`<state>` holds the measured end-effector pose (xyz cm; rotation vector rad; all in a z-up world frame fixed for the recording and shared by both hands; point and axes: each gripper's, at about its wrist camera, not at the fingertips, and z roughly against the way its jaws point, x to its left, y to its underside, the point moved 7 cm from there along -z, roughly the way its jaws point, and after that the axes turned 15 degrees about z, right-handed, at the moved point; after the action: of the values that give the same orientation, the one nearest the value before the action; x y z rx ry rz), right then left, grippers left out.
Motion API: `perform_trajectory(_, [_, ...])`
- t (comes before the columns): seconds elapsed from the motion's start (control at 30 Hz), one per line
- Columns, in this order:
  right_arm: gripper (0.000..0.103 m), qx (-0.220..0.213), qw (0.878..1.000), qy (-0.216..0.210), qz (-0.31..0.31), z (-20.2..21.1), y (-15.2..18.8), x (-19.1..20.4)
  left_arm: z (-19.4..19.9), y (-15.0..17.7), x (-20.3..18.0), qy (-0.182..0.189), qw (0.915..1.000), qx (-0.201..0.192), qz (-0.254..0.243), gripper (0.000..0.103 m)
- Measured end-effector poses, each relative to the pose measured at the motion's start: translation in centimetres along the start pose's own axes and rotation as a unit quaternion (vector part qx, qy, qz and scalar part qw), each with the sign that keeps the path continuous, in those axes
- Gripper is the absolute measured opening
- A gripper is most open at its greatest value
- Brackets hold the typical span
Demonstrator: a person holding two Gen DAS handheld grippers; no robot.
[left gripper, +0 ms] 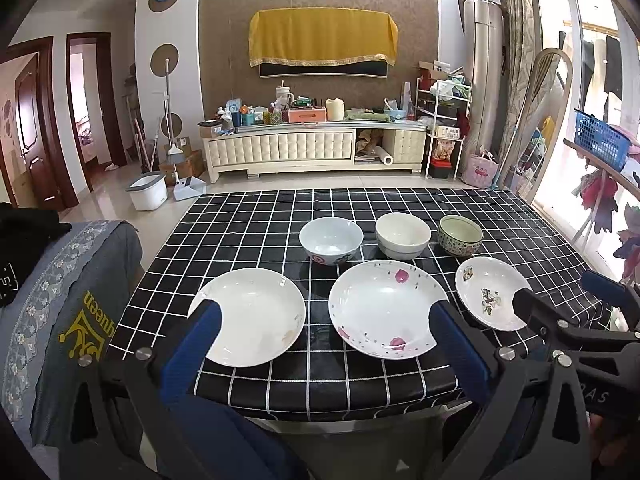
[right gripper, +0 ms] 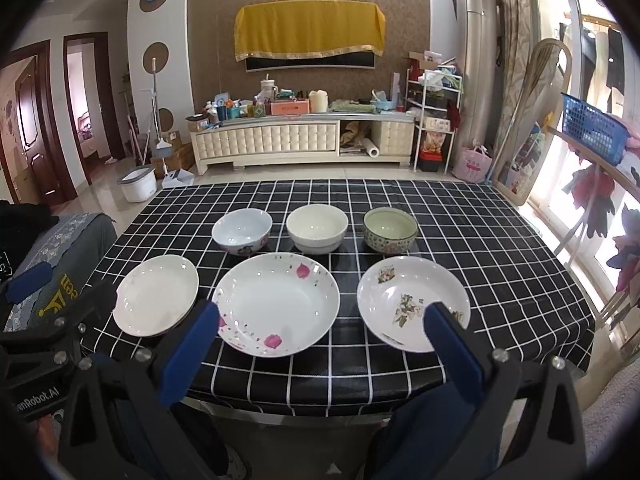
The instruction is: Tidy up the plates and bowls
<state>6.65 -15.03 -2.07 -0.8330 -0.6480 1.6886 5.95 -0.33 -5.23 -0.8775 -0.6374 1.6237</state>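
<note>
From the left wrist view, the left gripper [left gripper: 324, 328] hangs over the near edge of the table [left gripper: 520, 216], its blue-padded fingers [left gripper: 200, 344] spread wide and grasping nothing. Between them, toward 12 o'clock, lie the plain white plate [left gripper: 256, 312] at 11 and the pink-petal plate [left gripper: 380, 304] at 1; the bird-print plate [left gripper: 488, 292] sits further out at 2, partly behind the right gripper [left gripper: 576, 292], whose fingers also stand apart. Beyond the plates runs a row of three bowls: the white bowl with a red pattern [left gripper: 331, 240], the cream bowl [left gripper: 403, 240] and the green patterned bowl [left gripper: 460, 235], each apart from its neighbour. From the right wrist view, the right gripper [right gripper: 324, 324] is likewise released, with the pink-petal plate [right gripper: 276, 304] at 11 o'clock and the bird-print plate [right gripper: 412, 300] at 1. The plain white plate [right gripper: 158, 294] lies at 10, beside the left gripper [right gripper: 68, 286]. The three bowls [right gripper: 242, 231] [right gripper: 317, 227] [right gripper: 390, 229] stand behind, at 12.
</note>
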Motion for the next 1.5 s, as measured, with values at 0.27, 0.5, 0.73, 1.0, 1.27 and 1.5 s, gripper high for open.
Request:
perform_trajectory(0.27, [0.103, 0.002, 1.0, 0.002, 0.001, 0.07, 0.06, -0.06, 0.07, 0.14, -0.13, 0.001, 1.0, 0.001, 0.001, 0.103])
perform_trajectory(0.5, [0.103, 0.006, 1.0, 0.001, 0.001, 0.07, 0.09, 0.0, 0.06, 0.09, -0.13, 0.001, 1.0, 0.003, 0.0, 0.103])
perform_trajectory(0.73, [0.103, 0.012, 1.0, -0.003, 0.0, -0.01, 0.07, 0.25, -0.21, 0.17, -0.15, -0.001, 1.0, 0.006, 0.002, 0.103])
perform_trajectory(1.0, [0.103, 0.012, 1.0, -0.005, 0.0, 0.14, -0.02, 0.07, -0.35, 0.14, -0.01, -0.004, 1.0, 0.007, 0.001, 0.103])
perform_trajectory(1.27, [0.103, 0.012, 1.0, -0.006, 0.001, 0.1, -0.06, -0.01, -0.24, 0.14, -0.05, -0.003, 1.0, 0.007, 0.002, 0.103])
perform_trajectory(1.5, [0.103, 0.013, 1.0, -0.009, 0.002, 0.01, -0.16, 0.05, -0.08, -0.07, 0.09, -0.004, 1.0, 0.006, 0.004, 0.103])
